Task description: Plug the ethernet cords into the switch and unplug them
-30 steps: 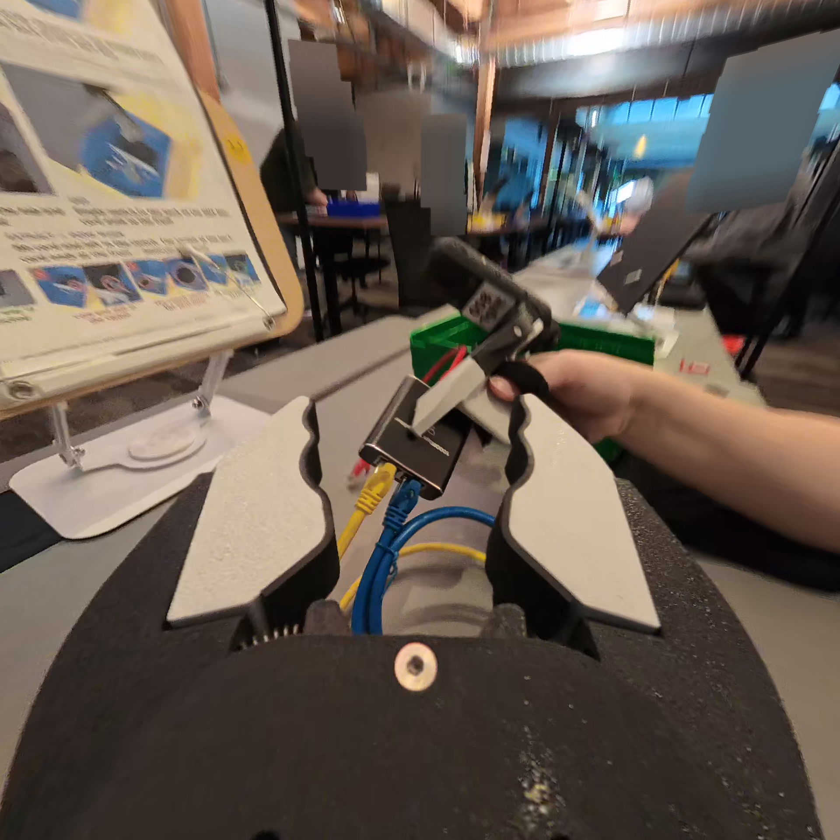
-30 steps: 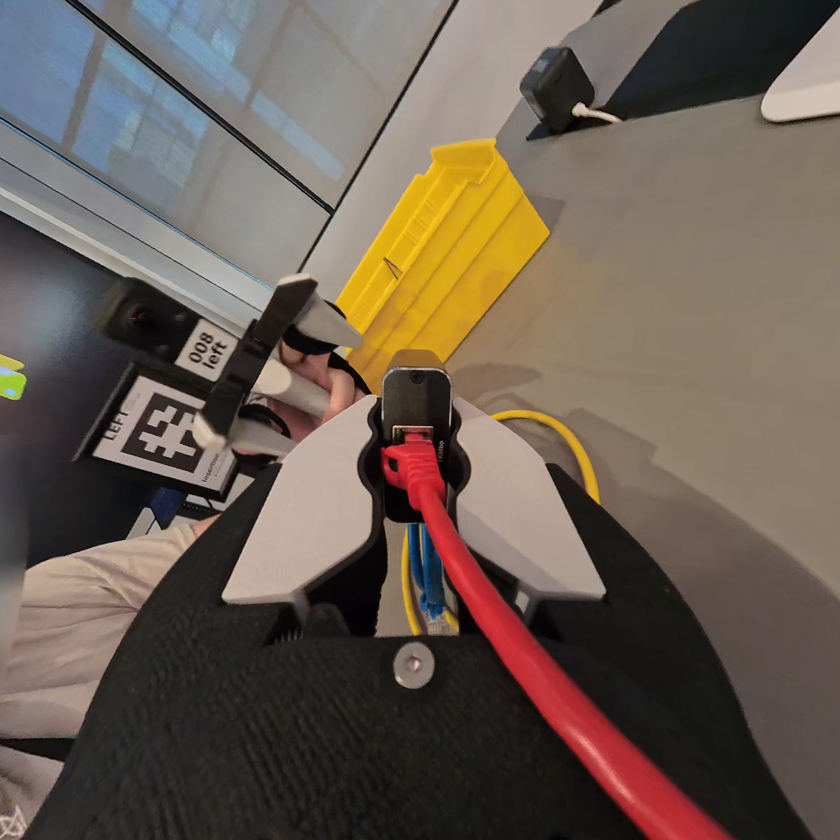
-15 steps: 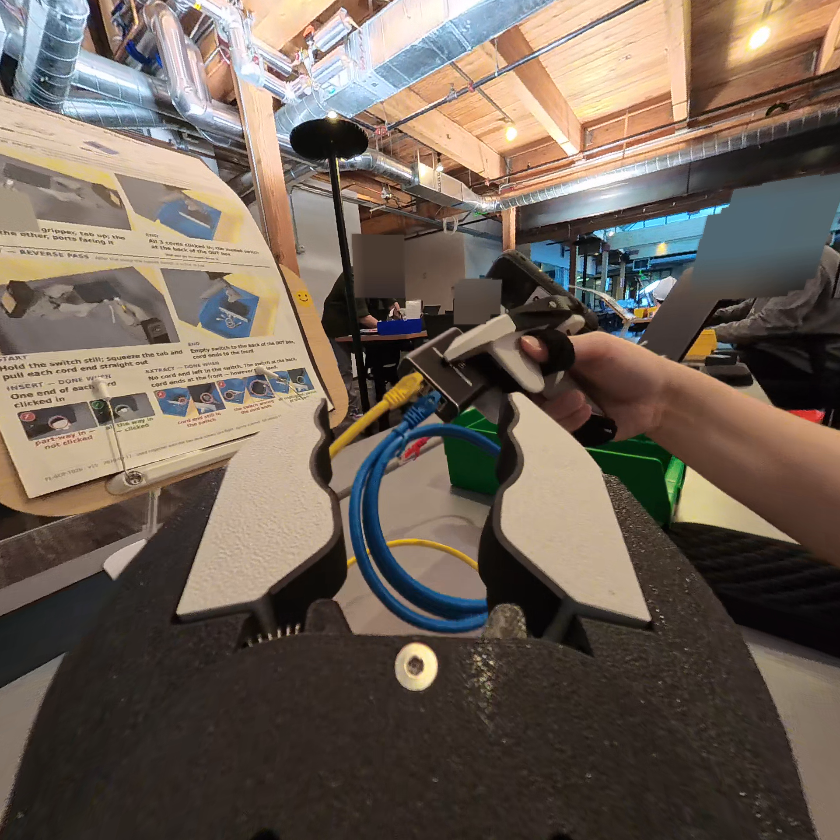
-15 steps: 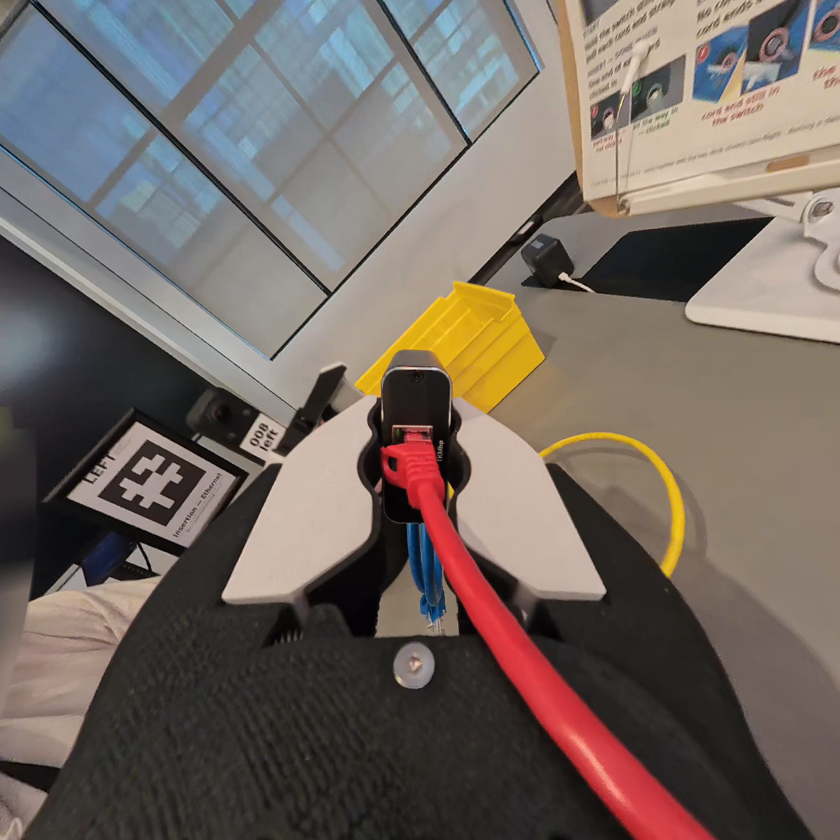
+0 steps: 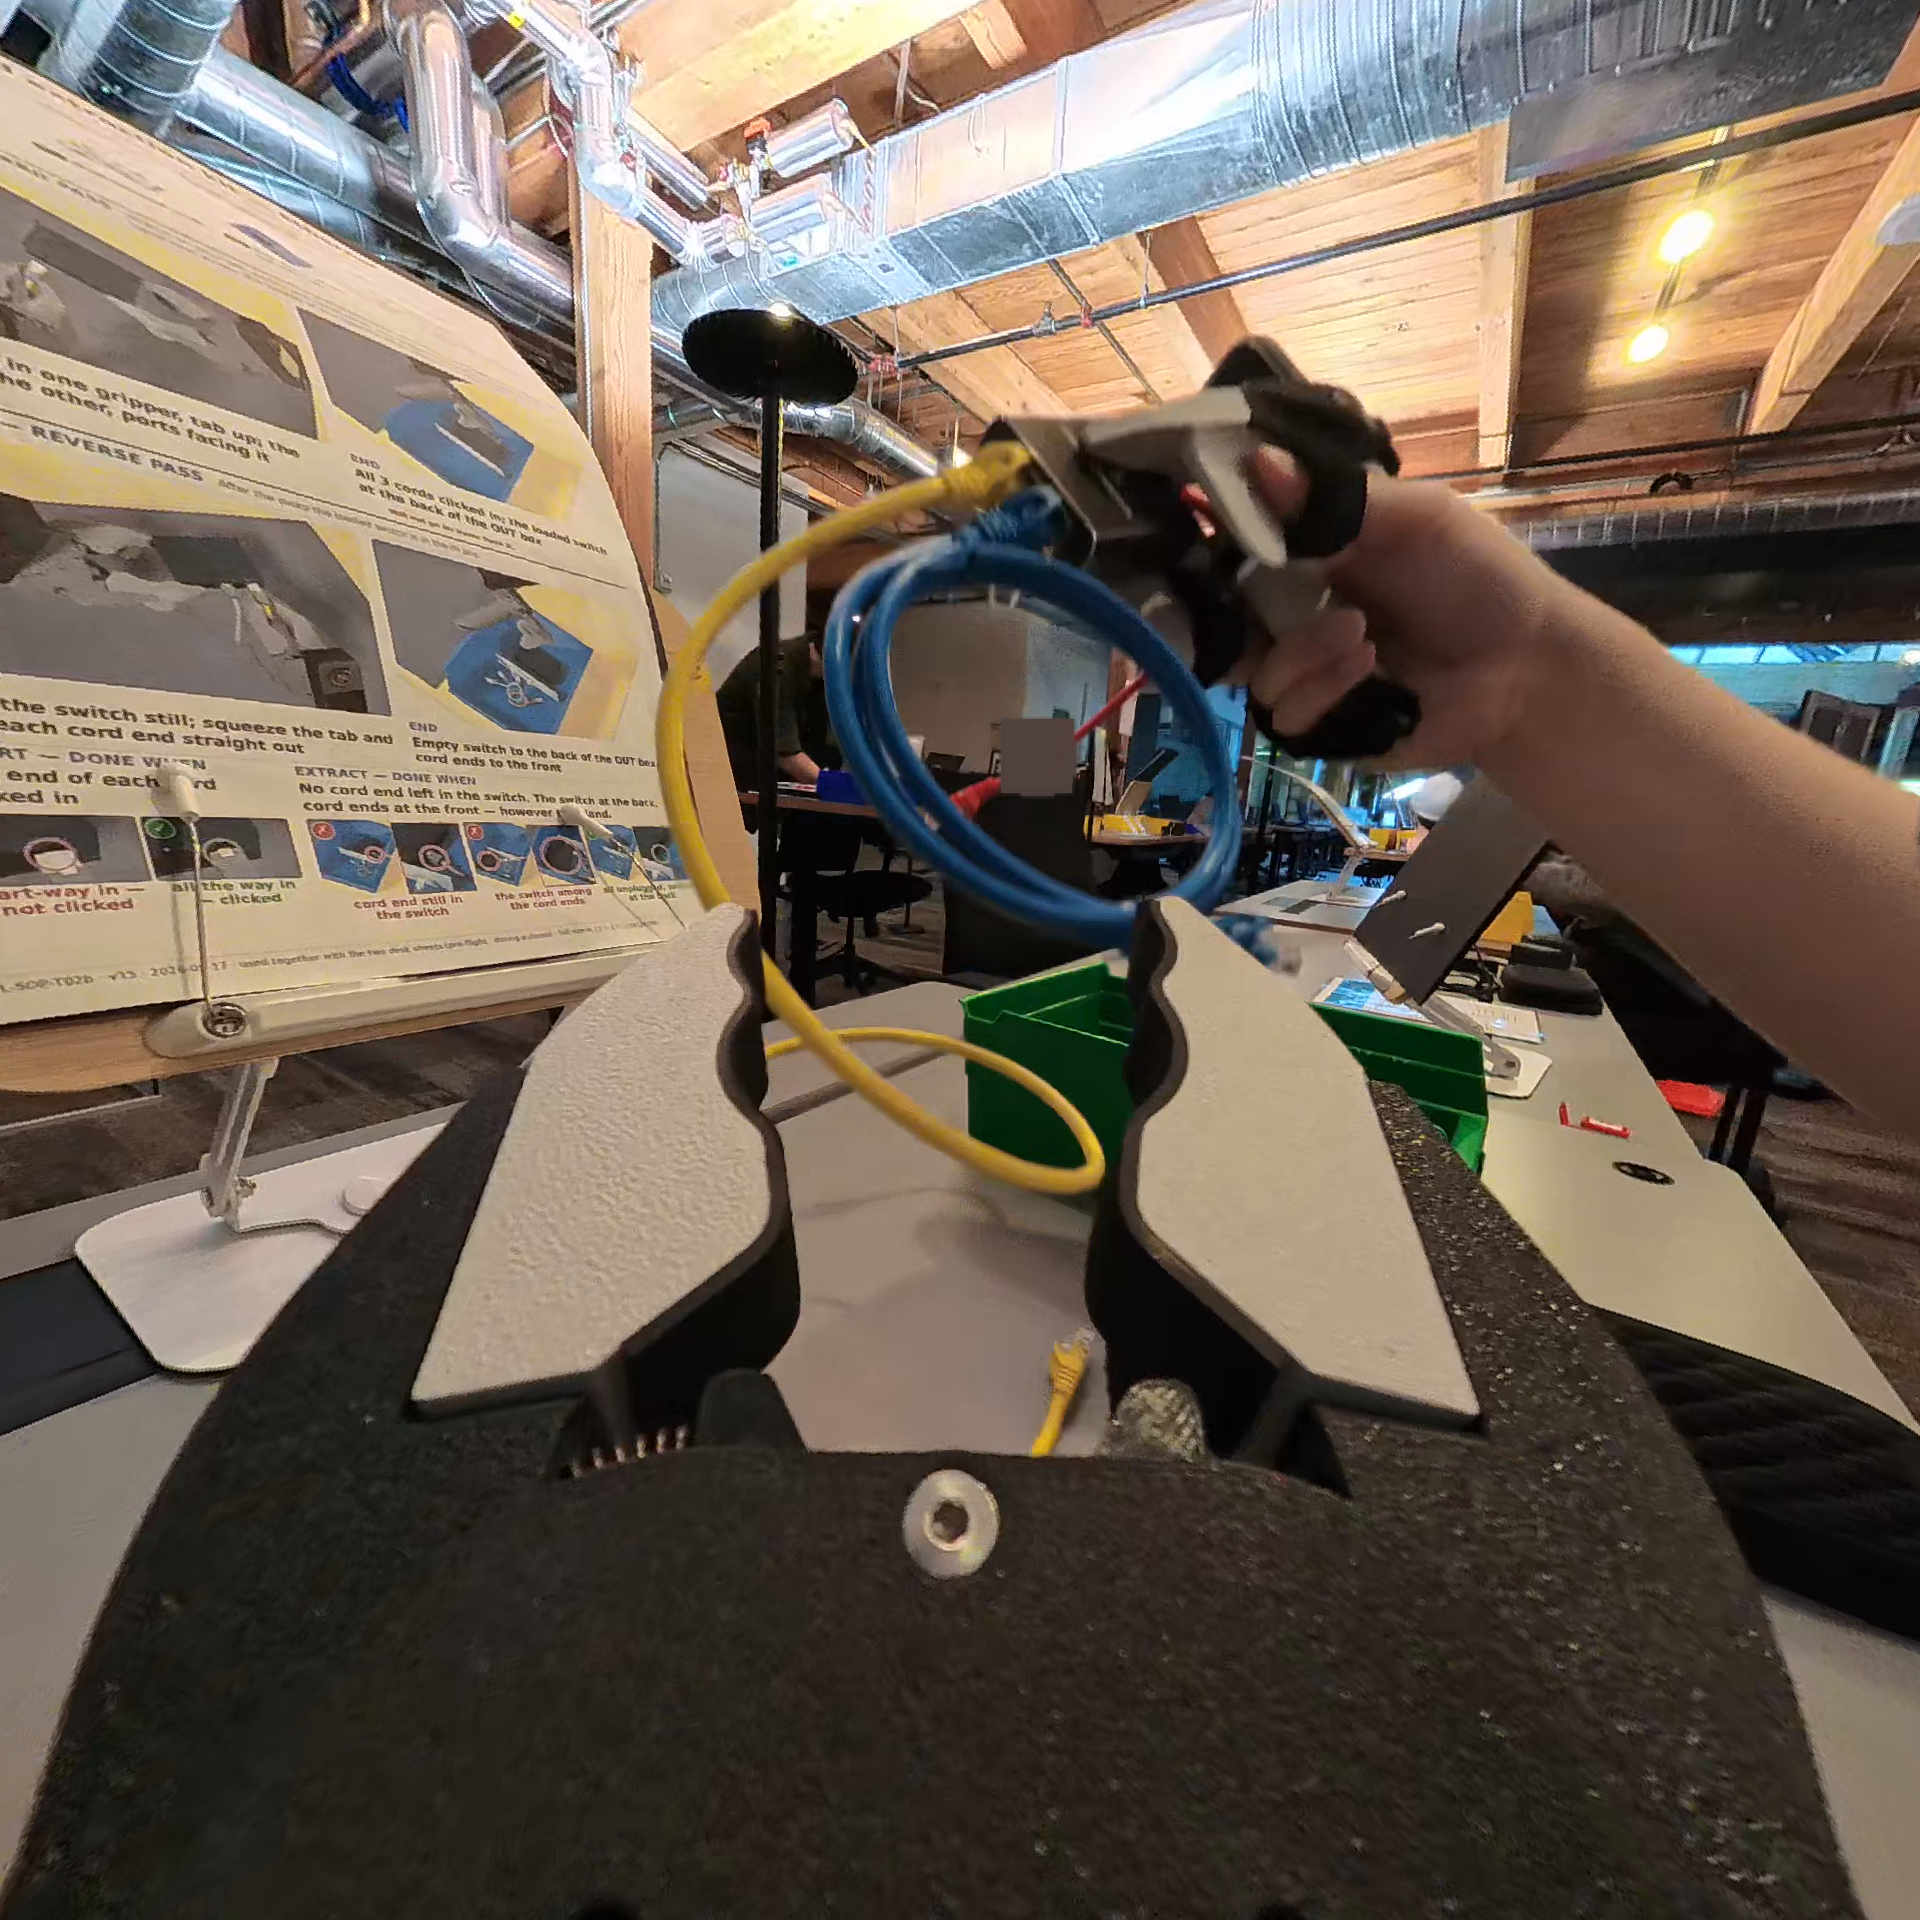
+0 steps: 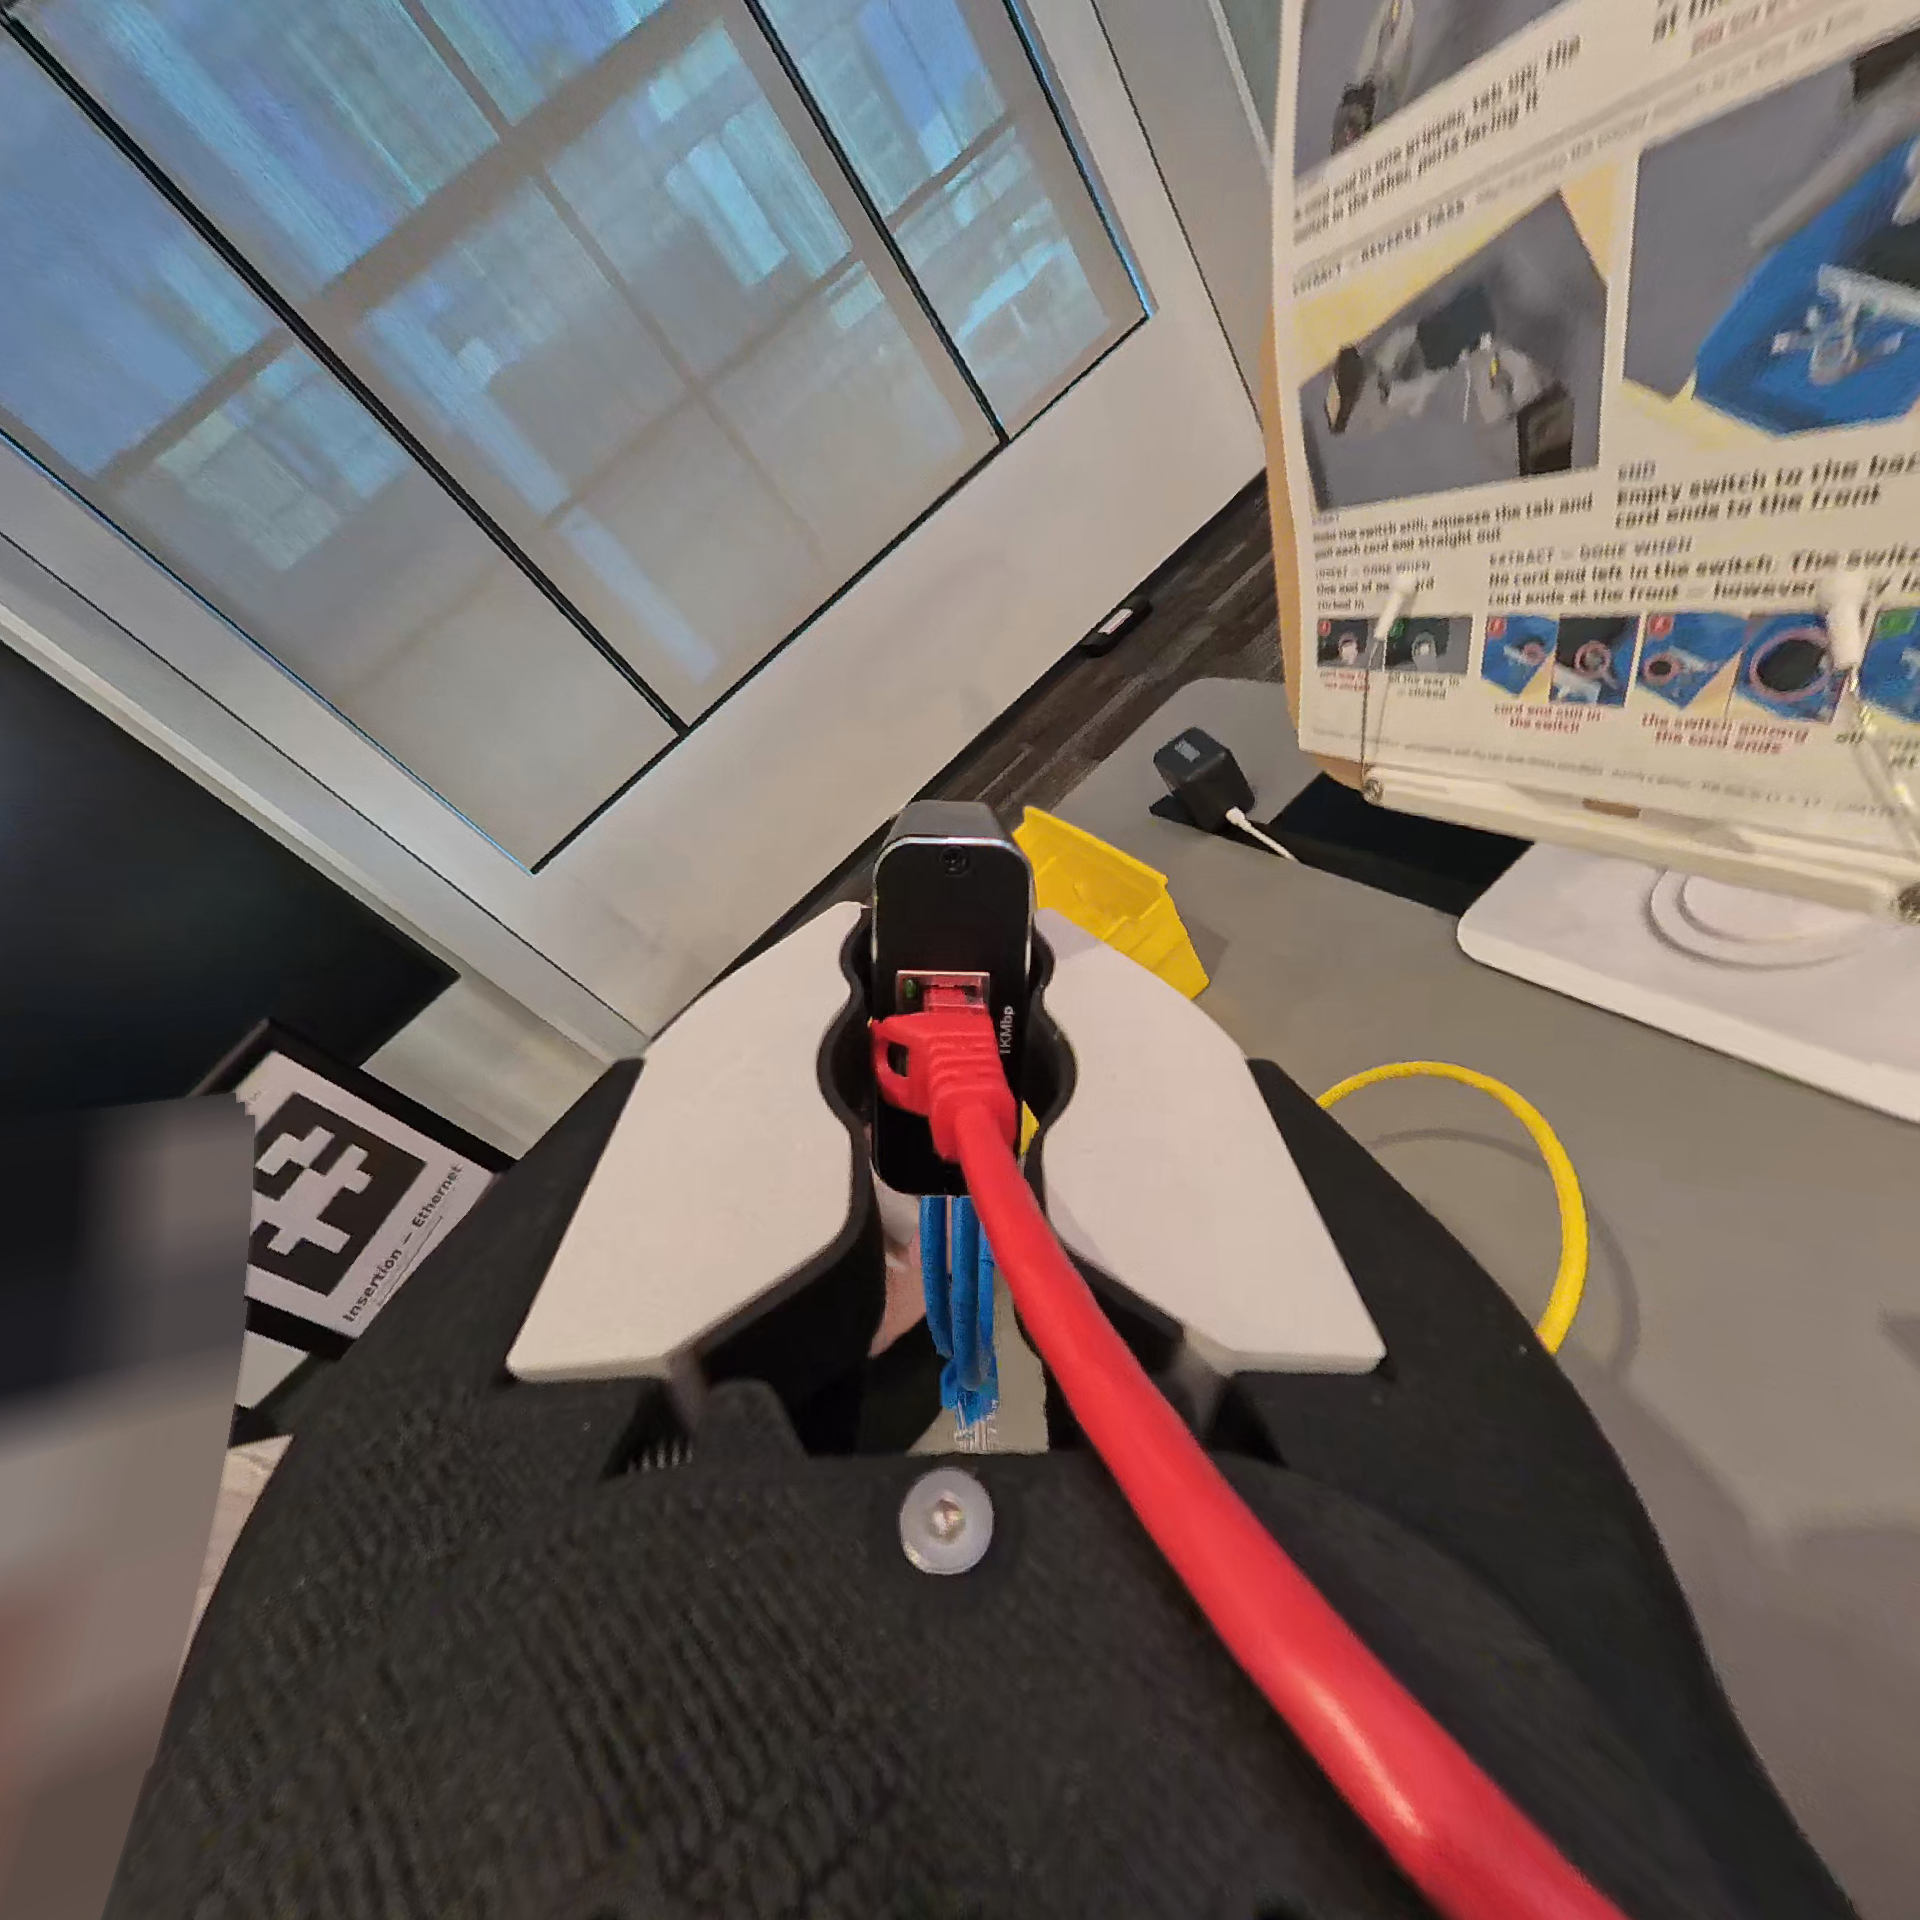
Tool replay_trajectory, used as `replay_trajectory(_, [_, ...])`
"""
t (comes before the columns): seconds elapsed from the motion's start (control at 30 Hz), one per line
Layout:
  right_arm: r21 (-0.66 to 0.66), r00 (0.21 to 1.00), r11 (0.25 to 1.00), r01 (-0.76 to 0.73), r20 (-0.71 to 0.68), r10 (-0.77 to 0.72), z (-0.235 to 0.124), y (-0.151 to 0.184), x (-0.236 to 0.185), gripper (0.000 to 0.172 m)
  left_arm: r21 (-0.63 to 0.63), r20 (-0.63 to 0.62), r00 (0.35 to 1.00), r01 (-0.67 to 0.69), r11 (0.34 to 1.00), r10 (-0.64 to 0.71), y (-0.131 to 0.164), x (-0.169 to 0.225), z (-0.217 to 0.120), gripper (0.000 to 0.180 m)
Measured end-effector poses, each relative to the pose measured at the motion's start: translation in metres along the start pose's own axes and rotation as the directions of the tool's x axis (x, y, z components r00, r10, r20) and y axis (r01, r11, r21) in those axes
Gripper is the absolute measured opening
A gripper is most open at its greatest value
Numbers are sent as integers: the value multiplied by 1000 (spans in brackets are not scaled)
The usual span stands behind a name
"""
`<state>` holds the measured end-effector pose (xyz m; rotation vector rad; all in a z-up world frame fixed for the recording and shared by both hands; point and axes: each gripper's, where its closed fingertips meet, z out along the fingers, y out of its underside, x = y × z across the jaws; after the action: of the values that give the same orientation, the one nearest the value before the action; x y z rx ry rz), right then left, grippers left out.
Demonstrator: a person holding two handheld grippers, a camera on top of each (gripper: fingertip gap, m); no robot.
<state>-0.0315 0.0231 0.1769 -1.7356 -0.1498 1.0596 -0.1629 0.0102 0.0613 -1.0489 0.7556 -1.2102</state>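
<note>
Right hand-held gripper [image 6: 948, 1049] clamping black switch [image 6: 951, 914], left hand-held gripper [image 5: 940, 997] wide, grey table [image 6: 1714, 1195], timber ceiling [image 5: 1351, 291].

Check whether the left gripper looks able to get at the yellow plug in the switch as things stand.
Probably yes. The left gripper is open and empty, and the yellow plug faces it from the raised switch. Only the blue cord coil hangs between, below the plug.

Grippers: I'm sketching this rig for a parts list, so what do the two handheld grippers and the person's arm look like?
Each gripper, left and right, has a rough black foam-like body with a silver screw at its centre, and two flat, light grey textured fingers with wavy black inner pads. Seen from outside, the right gripper has a black pistol-style handle. The person's forearm is bare, no sleeve visible.
</note>
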Motion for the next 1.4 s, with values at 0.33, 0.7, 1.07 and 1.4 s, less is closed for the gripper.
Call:
replay_trajectory(0.33, [68,987,988,141,-86,-135,-28,-98,-59,25,-20,-27,1000,12,1000,-13,4,4,2,67])
replay_trajectory(0.7, [164,938,942,295,-236,-253,-122,-197,-87,25,-131,-49,996,73,989,-80,28,-2,7,66])
replay_trajectory(1.07, [-81,785,860,504,-372,-495,-224,-184,-10,26,-225,-120,991,34,974,-62,49,15,14,66])
replay_trajectory(1.4, [-279,899,897,342,-180,-399,-238,-76,116,25,-261,-136,988,36,965,-74,58,16,16,66])
